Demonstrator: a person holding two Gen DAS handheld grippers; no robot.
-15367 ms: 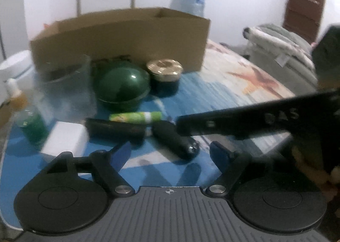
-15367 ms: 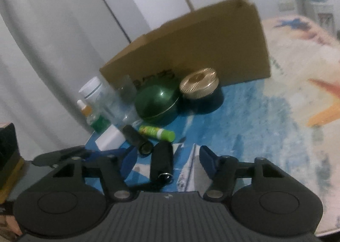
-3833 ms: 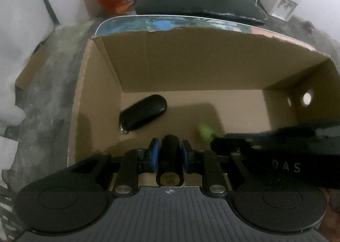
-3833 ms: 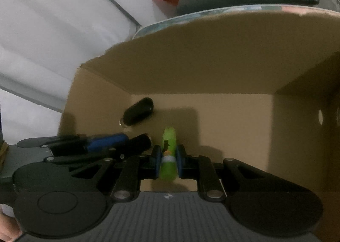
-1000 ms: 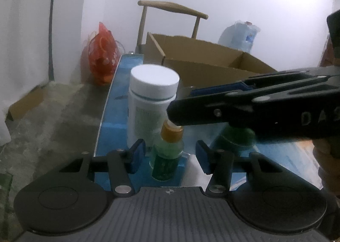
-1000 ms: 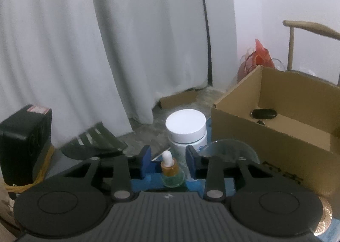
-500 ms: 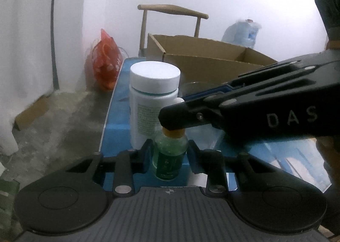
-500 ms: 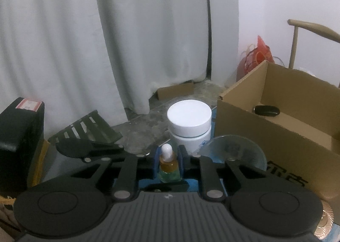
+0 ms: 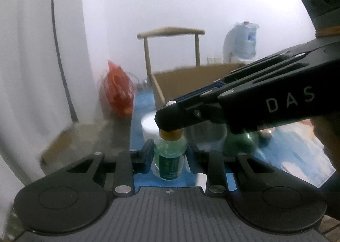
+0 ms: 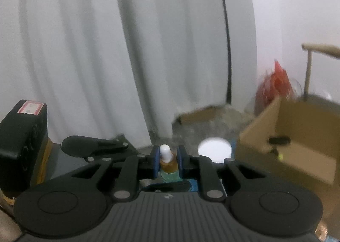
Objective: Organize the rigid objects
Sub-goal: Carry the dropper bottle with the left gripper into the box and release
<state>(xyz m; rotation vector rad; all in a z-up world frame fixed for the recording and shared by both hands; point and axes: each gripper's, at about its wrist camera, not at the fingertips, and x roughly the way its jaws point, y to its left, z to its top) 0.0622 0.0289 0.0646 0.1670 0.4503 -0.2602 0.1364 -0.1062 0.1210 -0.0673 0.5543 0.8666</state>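
A small green dropper bottle with an amber collar and white tip is held by both grippers, raised above the blue table. My left gripper is shut on its glass body. My right gripper is shut on its amber neck, and shows from the side in the left wrist view. The cardboard box stands to the right, with a black object and a green speck inside. It also shows in the left wrist view.
A white-lidded jar stands on the table just beyond the bottle, also in the left wrist view. A clear glass, a green round container, a wooden chair, a red bag and a curtain are around.
Both grippers have lifted the dropper bottle together off the table. The white jar and the box now sit lower and farther in both views, which are blurred by motion.
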